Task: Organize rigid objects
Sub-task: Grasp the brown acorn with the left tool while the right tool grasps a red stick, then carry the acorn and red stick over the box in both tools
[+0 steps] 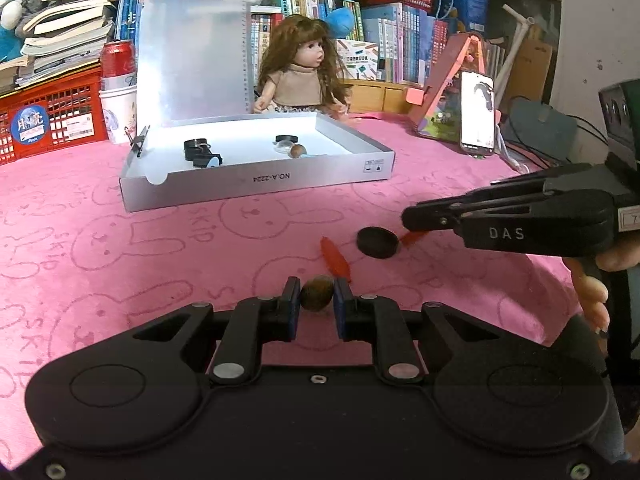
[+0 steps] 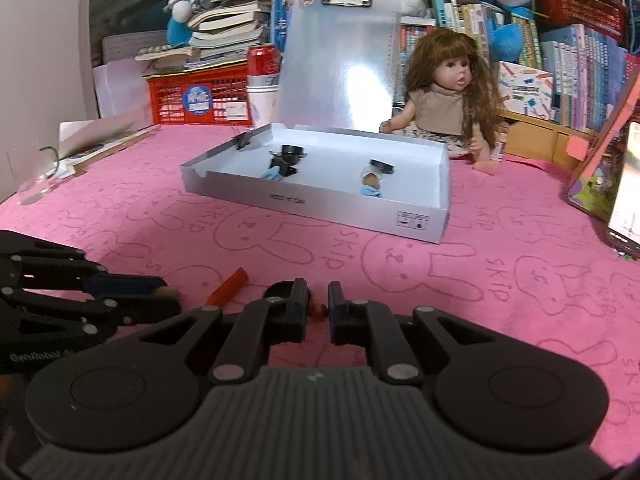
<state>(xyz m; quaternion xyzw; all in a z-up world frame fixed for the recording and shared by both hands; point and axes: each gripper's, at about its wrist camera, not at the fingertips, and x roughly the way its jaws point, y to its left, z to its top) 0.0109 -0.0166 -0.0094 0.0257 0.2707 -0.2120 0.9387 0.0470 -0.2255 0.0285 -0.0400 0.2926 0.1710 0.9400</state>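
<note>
Blue-padded fingers [image 1: 294,300] of the left gripper [image 1: 316,300] fill the lower middle of the left wrist view, clamped on a small brown ball [image 1: 317,298] that looks like a nut or a bead. The ball sits squarely between the pads and low over the pink cloth [image 1: 120,248], so the hold looks fit for lifting.

At the right edge of that view the right gripper [image 1: 404,222] reaches in with its tips at the edge of a flat black disc [image 1: 378,242], over a thin red strip [image 1: 412,237] that pokes out beside the disc. In its own view, lower middle, the right gripper [image 2: 318,312] stands drawn fully together, with a scrap of red [image 2: 319,310] showing in the narrow slot between its fingers. Probably it has pinched the red strip, though how firmly cannot be told, since so little of the piece is visible. A second red strip [image 1: 335,261] lies loose on the cloth between disc and ball.

Beyond them, in the upper middle of both views, a silver box [image 1: 256,184] lies with its lid propped upright, leaving the tray free to load from above. Inside are dark round pieces on the left [image 1: 198,150] and another cluster, with a brown ball among it, on the right [image 1: 290,146]. That grouping suggests like goes with like, so the held ball likely belongs with the right-hand cluster.
</note>
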